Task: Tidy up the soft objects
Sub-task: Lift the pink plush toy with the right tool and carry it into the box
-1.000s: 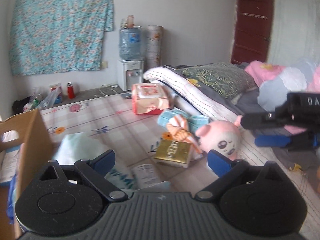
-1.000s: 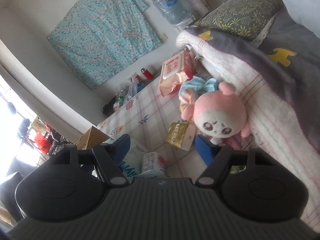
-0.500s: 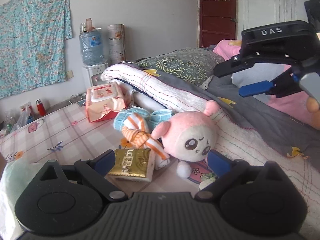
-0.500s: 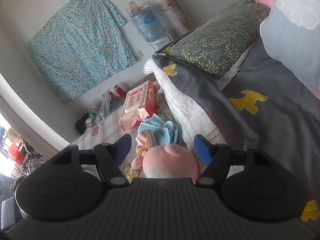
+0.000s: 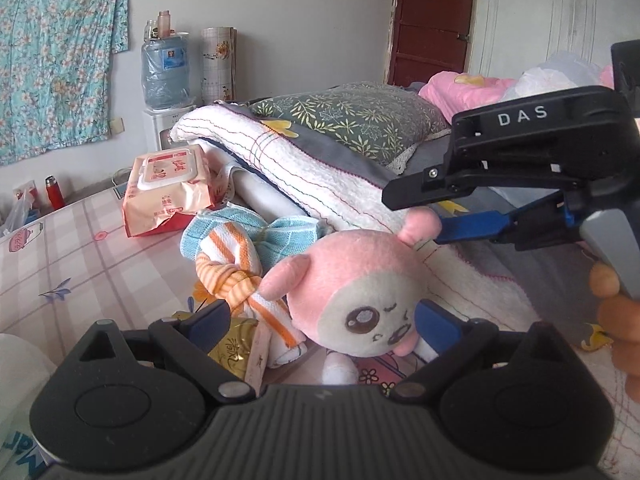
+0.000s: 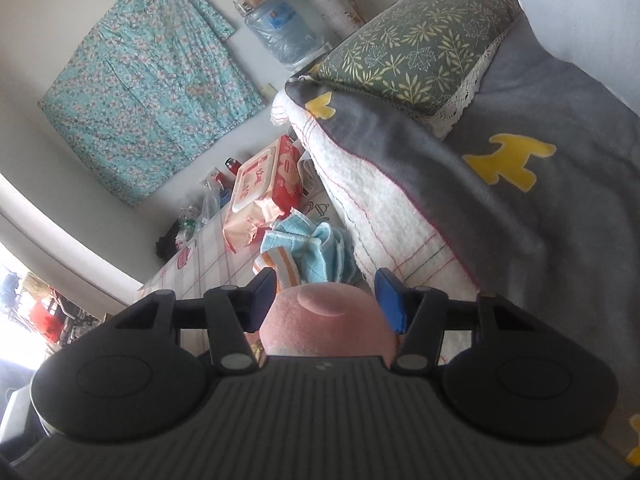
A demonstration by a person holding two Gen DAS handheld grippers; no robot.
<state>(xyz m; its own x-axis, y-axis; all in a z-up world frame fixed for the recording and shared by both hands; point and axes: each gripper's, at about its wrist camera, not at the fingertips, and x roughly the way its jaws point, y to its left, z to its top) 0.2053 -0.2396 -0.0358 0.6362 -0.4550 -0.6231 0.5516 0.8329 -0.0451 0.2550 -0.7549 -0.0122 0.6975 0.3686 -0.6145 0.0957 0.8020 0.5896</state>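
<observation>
Now your right tool [image 6: 326, 300] straddles the pink plush doll's [image 5: 352, 292] head, fingers wide and not gripping. It lies beside the striped towels [image 5: 240, 248], face toward your left tool [image 5: 320, 328], itself wide open, empty.

Surface: a bed [image 5: 80, 256] under a pink plaid sheet with small flower prints.
Far edge: a wet-wipes pack [image 5: 168, 188] lies flat, lid up.
Middle: a blue towel [image 5: 256, 232] and an orange-striped cloth [image 5: 236, 276] lie bunched together, touching.
Near side: a pink plush toy [image 5: 356, 292] lies against the cloths, beside a gold box [image 5: 240, 354].
Right side: a folded white-and-grey blanket [image 5: 320, 172] with a leaf-print pillow [image 5: 352, 116] on top.
</observation>
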